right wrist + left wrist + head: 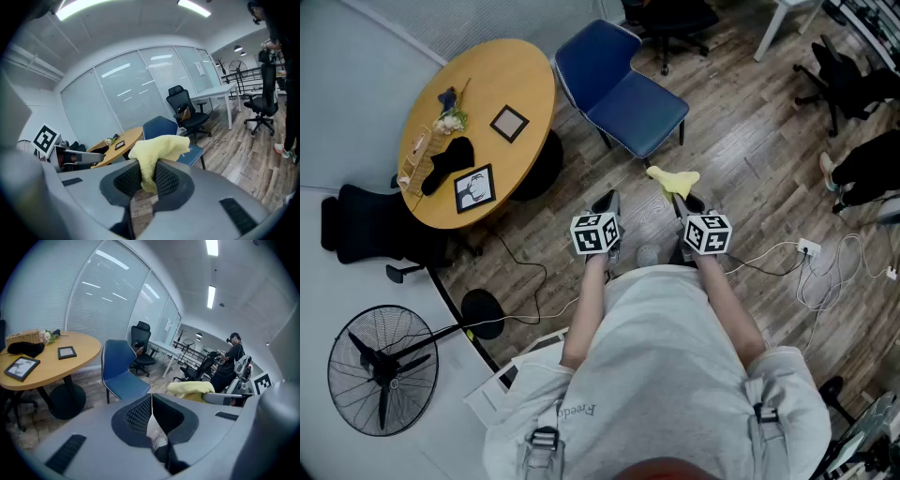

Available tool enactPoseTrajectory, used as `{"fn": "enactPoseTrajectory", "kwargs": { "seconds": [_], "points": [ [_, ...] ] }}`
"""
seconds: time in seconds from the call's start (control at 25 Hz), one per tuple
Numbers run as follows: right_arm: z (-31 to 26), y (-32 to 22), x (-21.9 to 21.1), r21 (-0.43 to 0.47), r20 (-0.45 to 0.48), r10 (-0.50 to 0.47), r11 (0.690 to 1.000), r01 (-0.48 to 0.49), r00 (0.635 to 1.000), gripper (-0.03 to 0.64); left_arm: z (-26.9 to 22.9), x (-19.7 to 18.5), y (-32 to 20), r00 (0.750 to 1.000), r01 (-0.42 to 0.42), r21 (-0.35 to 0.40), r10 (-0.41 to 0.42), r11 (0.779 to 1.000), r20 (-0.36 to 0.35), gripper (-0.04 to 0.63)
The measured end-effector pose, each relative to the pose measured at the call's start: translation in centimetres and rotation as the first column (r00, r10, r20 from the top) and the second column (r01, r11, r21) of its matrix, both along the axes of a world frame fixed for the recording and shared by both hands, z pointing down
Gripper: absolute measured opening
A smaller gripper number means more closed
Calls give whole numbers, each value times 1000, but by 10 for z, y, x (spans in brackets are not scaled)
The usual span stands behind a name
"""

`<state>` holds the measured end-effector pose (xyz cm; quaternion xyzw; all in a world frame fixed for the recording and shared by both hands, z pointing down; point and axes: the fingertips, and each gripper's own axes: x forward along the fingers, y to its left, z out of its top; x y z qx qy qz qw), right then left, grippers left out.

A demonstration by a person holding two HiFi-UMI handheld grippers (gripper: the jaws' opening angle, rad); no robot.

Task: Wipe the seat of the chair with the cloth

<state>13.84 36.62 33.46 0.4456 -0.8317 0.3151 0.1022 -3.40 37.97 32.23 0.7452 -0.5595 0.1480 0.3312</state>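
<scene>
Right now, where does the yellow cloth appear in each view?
Head view: cloth at centre, just below the blue chair.
Left gripper view: cloth right of centre, to the chair's right.
Right gripper view: cloth at centre, overlapping the chair.
Shared landmark: the blue chair.

I saw the chair [630,98] upright on the wood floor, just beside the round bench [478,103]. It had a blue padded seat & back on thin dark legs, w/ the back on the far side. The cloth [673,180] was pale yellow, fluffy and bunched, up in the air near the seat's front edge, not touching it. One fold sat pinched betw. the right tool's [149,180] jaws, and the rest flopped over the top.
</scene>
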Motion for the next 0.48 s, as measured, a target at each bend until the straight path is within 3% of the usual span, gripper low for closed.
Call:
{"fn": "enactPoseTrajectory", "kwargs": {
  "seconds": [0.48],
  "points": [
    [-2, 0, -4, 16, -10, -6, 1000, 7, 1000, 74, 0, -5, -1, 1000, 0, 5, 0, 1000, -4, 28]
  ]
}}
